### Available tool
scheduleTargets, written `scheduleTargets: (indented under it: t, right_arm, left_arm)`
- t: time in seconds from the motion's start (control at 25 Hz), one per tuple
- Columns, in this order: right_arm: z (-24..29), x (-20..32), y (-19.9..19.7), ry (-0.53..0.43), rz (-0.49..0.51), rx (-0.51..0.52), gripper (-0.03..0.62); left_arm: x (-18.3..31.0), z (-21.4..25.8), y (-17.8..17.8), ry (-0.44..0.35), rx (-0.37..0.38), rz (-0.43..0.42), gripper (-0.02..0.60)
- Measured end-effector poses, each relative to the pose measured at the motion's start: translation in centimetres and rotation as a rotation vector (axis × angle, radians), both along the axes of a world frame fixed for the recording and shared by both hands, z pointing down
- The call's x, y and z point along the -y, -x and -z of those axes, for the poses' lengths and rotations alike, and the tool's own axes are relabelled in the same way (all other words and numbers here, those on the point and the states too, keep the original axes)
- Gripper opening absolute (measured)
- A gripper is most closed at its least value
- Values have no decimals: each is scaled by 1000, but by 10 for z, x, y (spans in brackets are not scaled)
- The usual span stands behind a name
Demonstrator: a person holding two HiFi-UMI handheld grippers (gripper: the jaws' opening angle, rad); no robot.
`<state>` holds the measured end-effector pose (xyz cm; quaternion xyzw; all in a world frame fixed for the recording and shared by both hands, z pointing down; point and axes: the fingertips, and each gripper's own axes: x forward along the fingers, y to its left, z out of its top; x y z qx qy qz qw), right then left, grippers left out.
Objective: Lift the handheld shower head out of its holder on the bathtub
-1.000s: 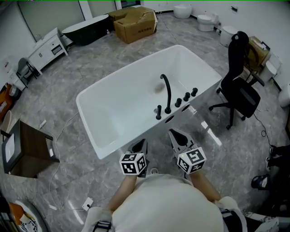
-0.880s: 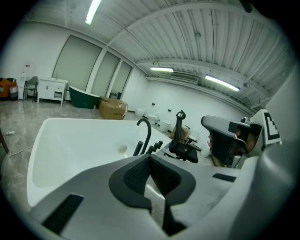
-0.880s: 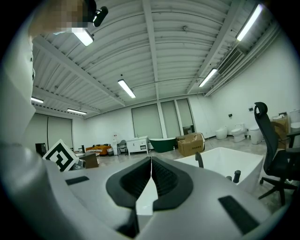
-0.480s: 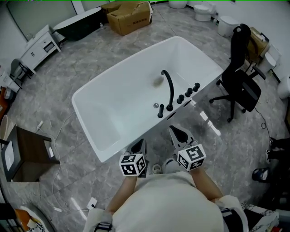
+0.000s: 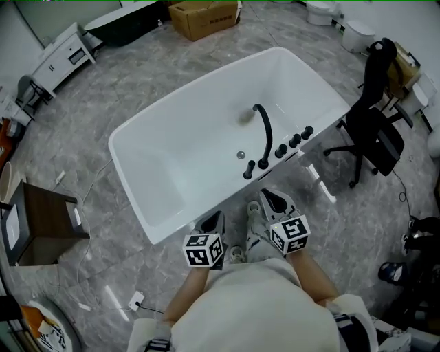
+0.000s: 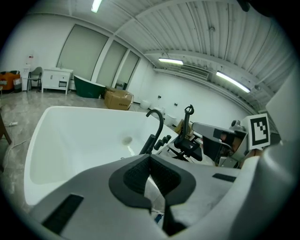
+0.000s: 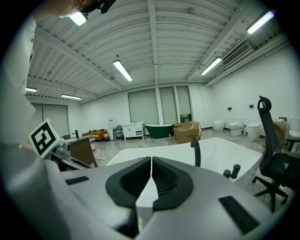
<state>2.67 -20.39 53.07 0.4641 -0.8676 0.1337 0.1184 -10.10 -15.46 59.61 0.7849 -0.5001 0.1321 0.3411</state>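
A white bathtub (image 5: 137,199) fills the middle of the head view. On its near rim stand a curved black spout (image 5: 265,134), a short black handheld shower head (image 5: 249,169) upright in its holder left of the spout, and three black knobs (image 5: 294,141) to the right. Both grippers hang over the floor just short of that rim. My left gripper (image 5: 214,221) is shut and holds nothing. My right gripper (image 5: 269,199), also shut and bare, sits just below the shower head. In the left gripper view (image 6: 150,159) the spout (image 6: 158,123) shows ahead. In the right gripper view (image 7: 151,161) the spout (image 7: 196,151) rises behind the jaws.
A black office chair (image 5: 371,130) stands right of the tub. A dark wooden side table (image 5: 41,220) is at the left, a cardboard box (image 5: 206,17) and a white cabinet (image 5: 58,51) beyond the tub. A thin cable (image 5: 89,206) lies on the grey floor.
The tub has drawn nearer in the head view. Both grippers have come forward and lower towards its near rim, the right one more. Both stay shut.
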Motion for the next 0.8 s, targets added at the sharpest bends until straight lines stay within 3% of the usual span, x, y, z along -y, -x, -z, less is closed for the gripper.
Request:
scheduleTargets:
  t: [0.44, 0.48, 0.6, 0.8]
  right_arm:
    - [-77, 61, -11, 88, 44, -62, 25]
    - [-85, 66, -12, 100, 49, -62, 34]
    - [-112, 79, -12, 149, 77, -56, 149]
    - [-157, 98, -9, 205, 100, -99, 198]
  left_arm:
    - [42, -26, -22, 71, 1, 1, 20]
    - [46, -29, -24, 77, 5, 1, 20]
    - [57, -36, -28, 96, 14, -1, 20]
    - [72, -43, -25, 111, 19, 29, 20]
